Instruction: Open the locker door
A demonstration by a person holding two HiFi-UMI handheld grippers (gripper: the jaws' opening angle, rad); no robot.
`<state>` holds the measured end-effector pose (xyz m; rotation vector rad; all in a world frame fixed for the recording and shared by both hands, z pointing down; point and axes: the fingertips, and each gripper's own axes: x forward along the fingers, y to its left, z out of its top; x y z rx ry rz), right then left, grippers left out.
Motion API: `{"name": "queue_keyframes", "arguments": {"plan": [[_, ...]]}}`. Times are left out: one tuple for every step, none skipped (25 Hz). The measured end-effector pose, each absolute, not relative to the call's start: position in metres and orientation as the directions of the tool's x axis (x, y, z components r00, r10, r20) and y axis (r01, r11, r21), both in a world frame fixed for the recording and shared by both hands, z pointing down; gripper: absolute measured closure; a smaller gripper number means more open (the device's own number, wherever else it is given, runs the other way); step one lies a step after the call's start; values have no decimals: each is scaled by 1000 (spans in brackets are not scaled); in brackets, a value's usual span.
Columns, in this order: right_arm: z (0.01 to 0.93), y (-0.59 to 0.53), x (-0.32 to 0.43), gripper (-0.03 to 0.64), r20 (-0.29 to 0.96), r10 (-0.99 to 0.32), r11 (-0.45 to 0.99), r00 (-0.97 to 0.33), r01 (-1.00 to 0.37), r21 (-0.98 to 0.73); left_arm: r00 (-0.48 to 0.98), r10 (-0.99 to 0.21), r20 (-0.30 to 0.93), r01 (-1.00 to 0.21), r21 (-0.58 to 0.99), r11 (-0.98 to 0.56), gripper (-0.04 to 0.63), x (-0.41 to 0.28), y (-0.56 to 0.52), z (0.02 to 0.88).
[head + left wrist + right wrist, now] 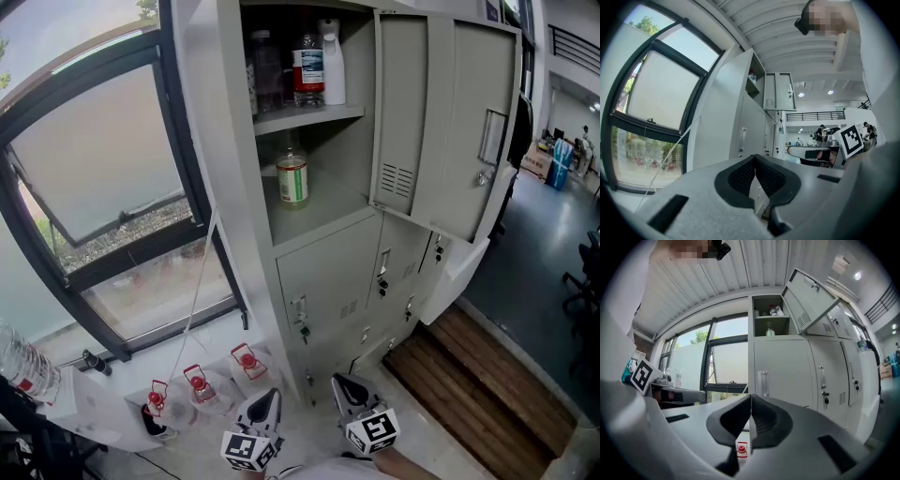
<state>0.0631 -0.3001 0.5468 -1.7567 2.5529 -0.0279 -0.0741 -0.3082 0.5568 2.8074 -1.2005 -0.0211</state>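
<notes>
The tall grey locker (328, 272) stands ahead of me. Its upper door (445, 122) is swung wide open to the right and shows two shelves. Several bottles (309, 66) stand on the top shelf and one yellowish bottle (292, 173) on the lower shelf. Both grippers hang low near the floor, well short of the locker and touching nothing. My left gripper (265, 405) is shut and empty, its pads meeting in the left gripper view (755, 159). My right gripper (347, 389) is shut and empty too (750, 398). The open door (808, 301) shows high up in the right gripper view.
The lower locker doors (323, 286) are closed, with keys in their locks. A big window (103, 187) fills the left. Water jugs with red caps (199, 384) sit on the floor by the locker. A wooden platform (478, 384) lies to the right.
</notes>
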Motion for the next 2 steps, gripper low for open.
{"name": "queue_keyframes", "arguments": {"plan": [[547, -300, 63, 603, -24, -934, 358, -358, -933, -40, 693, -721, 20, -719, 87, -689, 586, -74, -308, 556], [547, -299, 62, 603, -23, -933, 359, -359, -932, -42, 695, -719, 17, -717, 88, -691, 586, -73, -308, 556]]}}
